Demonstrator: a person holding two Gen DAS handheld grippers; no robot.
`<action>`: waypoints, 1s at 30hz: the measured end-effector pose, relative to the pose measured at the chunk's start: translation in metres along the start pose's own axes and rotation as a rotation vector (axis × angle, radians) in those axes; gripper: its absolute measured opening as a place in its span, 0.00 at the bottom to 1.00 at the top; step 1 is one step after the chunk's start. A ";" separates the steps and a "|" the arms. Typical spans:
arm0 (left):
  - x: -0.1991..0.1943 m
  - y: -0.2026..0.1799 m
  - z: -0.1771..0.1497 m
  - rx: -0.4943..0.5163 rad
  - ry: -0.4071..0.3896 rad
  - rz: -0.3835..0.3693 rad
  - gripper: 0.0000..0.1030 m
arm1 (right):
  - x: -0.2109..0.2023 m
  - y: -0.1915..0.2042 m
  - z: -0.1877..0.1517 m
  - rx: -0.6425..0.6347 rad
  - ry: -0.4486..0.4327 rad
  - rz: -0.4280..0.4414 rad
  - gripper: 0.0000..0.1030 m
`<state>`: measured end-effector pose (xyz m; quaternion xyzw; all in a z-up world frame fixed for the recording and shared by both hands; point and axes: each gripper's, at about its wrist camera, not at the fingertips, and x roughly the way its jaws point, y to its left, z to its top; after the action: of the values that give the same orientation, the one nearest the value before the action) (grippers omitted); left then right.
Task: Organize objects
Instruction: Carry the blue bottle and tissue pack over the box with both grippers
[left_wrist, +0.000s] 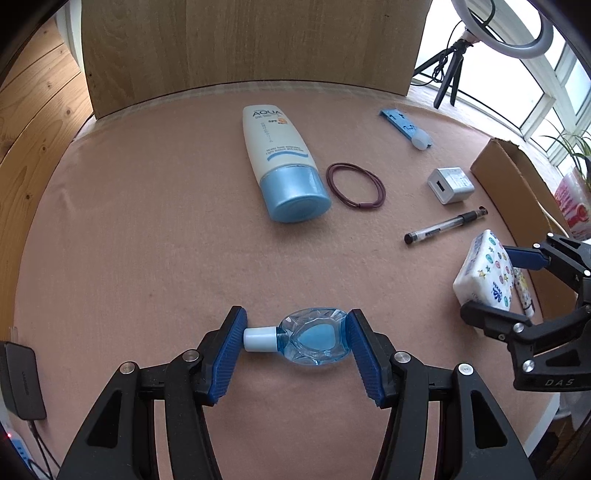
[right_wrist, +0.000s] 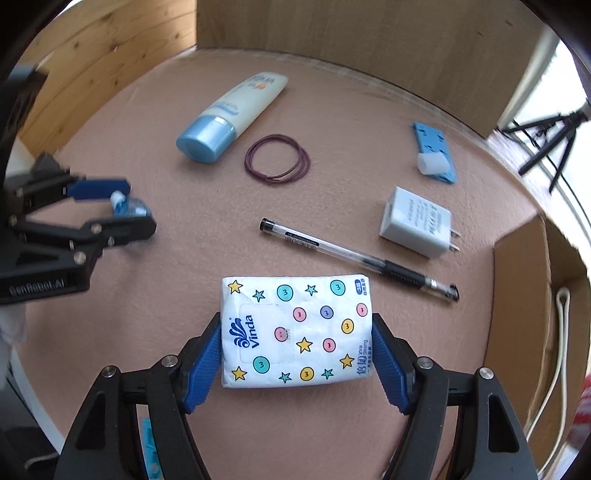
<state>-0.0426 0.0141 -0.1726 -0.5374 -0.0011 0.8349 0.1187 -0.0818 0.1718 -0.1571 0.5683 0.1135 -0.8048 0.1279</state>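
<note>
Progress: early by my judgement; 2 things are in the grippers, 5 more lie loose on the desk (left_wrist: 147, 240), and nothing shows as put away yet.
Cardboard box (left_wrist: 513, 177): open, at the right edge of the desk; its inside is hidden in both views, so I cannot tell what it holds.
Sunscreen tube (left_wrist: 280, 162): largest loose item, lying flat with its blue cap toward the camera, far centre of the desk, not sorted.
Tissue pack (right_wrist: 295, 332): spans the right gripper (right_wrist: 297, 354), whose jaws stand wide with both blue pads against the pack's short ends; whether it is lifted or resting on the desk I cannot tell.
Pen (right_wrist: 358, 254): loose, just beyond the tissue pack.
Charger plug (right_wrist: 417, 221): loose, near the pen's far side.
Blue card with a white cap (right_wrist: 434, 155): loose, toward the far right.
Hair ties (left_wrist: 356, 184): a ring just beside the tube's cap.
Small blue bottle (left_wrist: 310, 339): lying crosswise in the left gripper (left_wrist: 295, 350), held by white cap and base, jaws fairly wide.
Left to do: likely all 7 items.
</note>
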 end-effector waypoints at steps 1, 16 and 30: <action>-0.002 -0.002 -0.001 0.000 -0.003 -0.001 0.58 | -0.005 -0.001 -0.003 0.025 -0.013 0.007 0.68; -0.024 -0.045 0.013 0.058 -0.051 -0.053 0.58 | -0.077 -0.040 -0.036 0.229 -0.173 -0.038 0.68; -0.032 -0.125 0.057 0.162 -0.112 -0.130 0.58 | -0.122 -0.112 -0.080 0.398 -0.234 -0.146 0.68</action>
<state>-0.0567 0.1364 -0.1039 -0.4772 0.0247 0.8516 0.2154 -0.0095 0.3132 -0.0640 0.4756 -0.0222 -0.8788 -0.0328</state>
